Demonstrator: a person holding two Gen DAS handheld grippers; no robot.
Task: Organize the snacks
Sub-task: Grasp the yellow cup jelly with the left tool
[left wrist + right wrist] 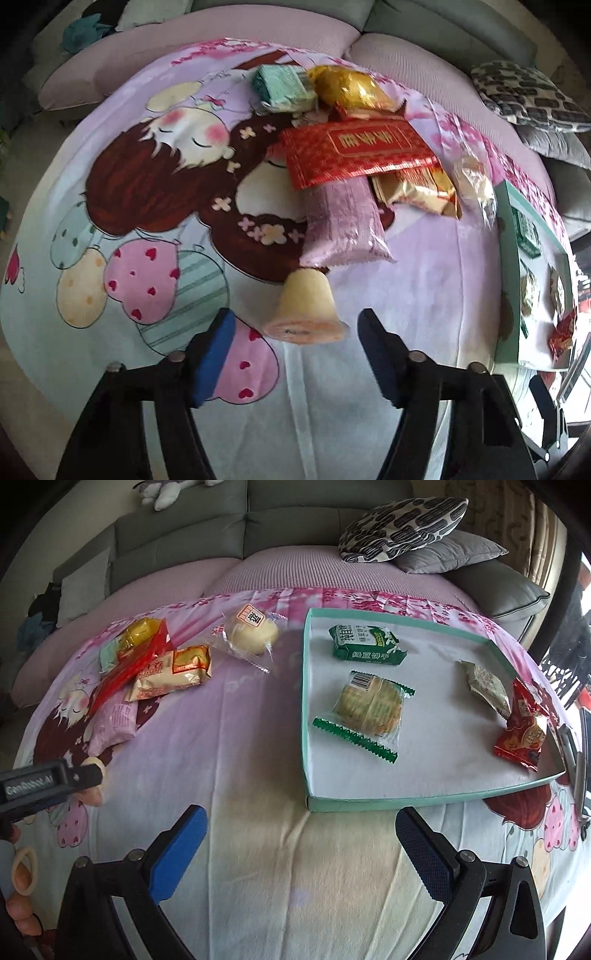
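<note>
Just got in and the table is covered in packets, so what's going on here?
A person with a gripper in each hand is sorting snacks into a teal tray, which already holds four packets, among them a green biscuit pack. The left gripper is open around a small cream-coloured roll cake near the unsorted pile, not yet gripping it. The right gripper hovers open and empty near the tray's corner.

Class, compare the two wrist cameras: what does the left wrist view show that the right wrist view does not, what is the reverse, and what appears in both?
Only the left wrist view: the left gripper, jaws open around nothing, with a cream bell-shaped snack just ahead.

Only the right wrist view: the open right gripper, the round green-wrapped biscuit and the green biscuit pack clearly inside the tray.

Both: the teal tray, the pink snack pack, the red packet and the cartoon-print cloth.
</note>
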